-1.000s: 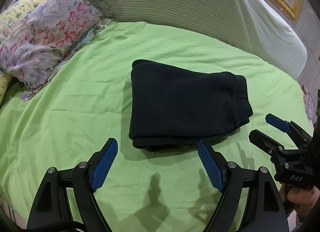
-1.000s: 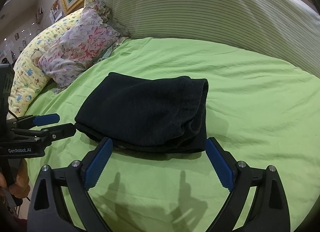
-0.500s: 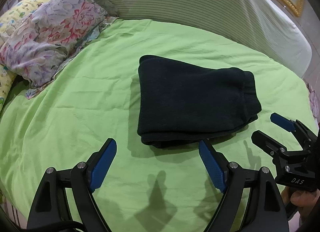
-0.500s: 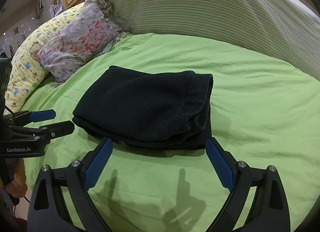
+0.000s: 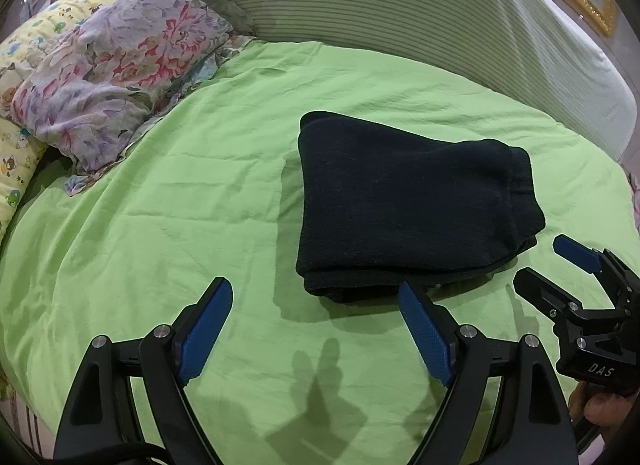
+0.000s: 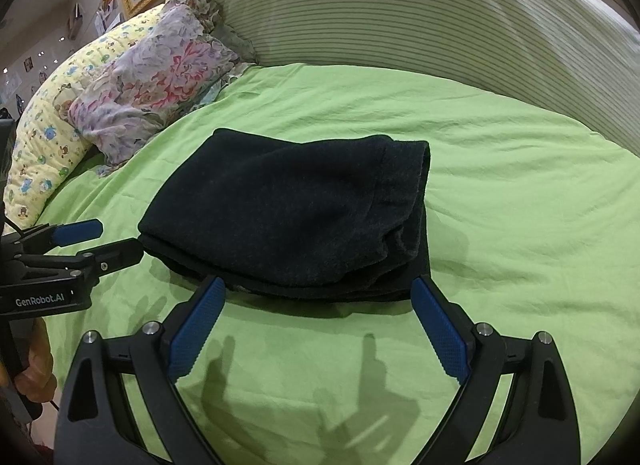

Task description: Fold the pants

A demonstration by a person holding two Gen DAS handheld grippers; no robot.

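Observation:
Black pants (image 5: 404, 201) (image 6: 296, 217) lie folded in a compact rectangle on the green bed sheet (image 5: 160, 233). My left gripper (image 5: 316, 297) is open and empty, hovering just short of the bundle's near left corner. In the right wrist view my right gripper (image 6: 316, 293) is open too, its blue pads straddling the near edge of the pants without holding them. Each gripper shows in the other's view: the right gripper (image 5: 556, 265) at the right edge, the left gripper (image 6: 108, 241) at the left edge, both open.
A floral pillow (image 5: 112, 65) and a yellow cartoon-print pillow (image 6: 44, 145) lie at the far left. A striped padded headboard (image 5: 420, 17) curves behind the bed. A hand (image 5: 600, 405) holds the right gripper's handle at the bottom right. Green sheet spreads around the pants.
Both grippers have drawn back slightly from the folded pants, so the bundle sits a bit farther and more to the right in the left view. The pants have not moved.

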